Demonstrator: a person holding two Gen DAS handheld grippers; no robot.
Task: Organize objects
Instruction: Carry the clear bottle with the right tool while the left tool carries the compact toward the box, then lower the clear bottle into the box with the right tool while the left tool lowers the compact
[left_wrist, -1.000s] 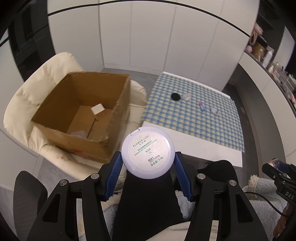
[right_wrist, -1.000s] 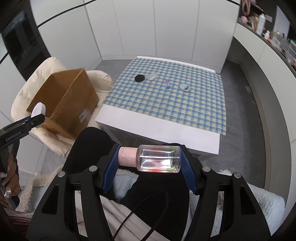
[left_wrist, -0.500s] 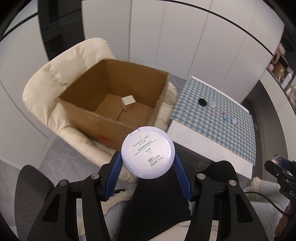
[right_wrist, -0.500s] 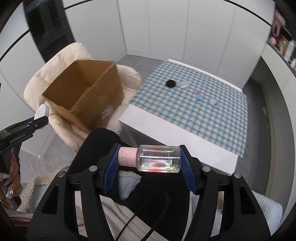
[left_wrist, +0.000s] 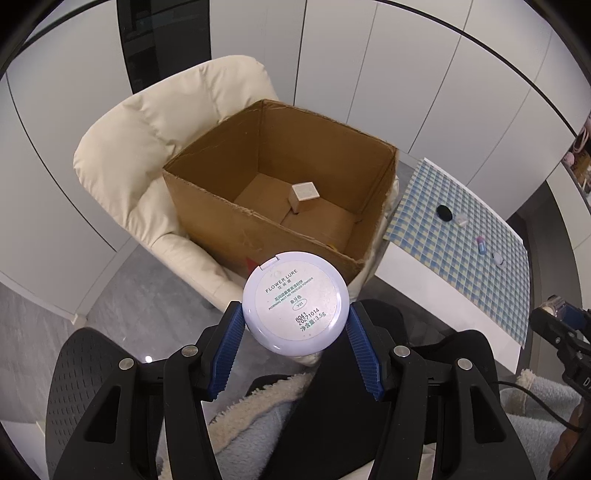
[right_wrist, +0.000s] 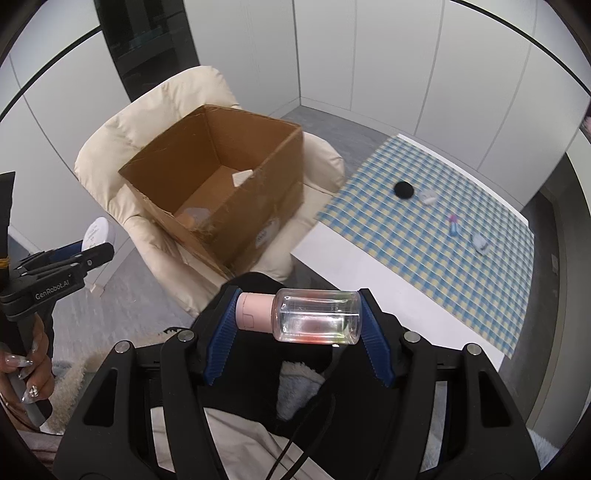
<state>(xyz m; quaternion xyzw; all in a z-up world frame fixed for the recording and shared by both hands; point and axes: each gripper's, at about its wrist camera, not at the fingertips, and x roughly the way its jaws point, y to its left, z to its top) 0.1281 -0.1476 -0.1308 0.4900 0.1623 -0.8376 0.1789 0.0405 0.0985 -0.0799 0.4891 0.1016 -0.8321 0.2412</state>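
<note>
- Left hand-held gripper (left_wrist: 295, 325) clamped on round powder compact (left_wrist: 295, 302).
- Right hand-held gripper (right_wrist: 298, 317) clamped on clear bottle (right_wrist: 314, 316), lying crosswise.
- Open cardboard box (left_wrist: 229, 218) on cream armchair (left_wrist: 147, 147).

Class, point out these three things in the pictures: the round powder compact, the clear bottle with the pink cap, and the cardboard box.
powder compact (left_wrist: 295, 303), left wrist view, centre of its printed lid
clear bottle (right_wrist: 317, 316), right wrist view, middle of its transparent body
cardboard box (left_wrist: 221, 225), left wrist view, outer face of its near wall
</note>
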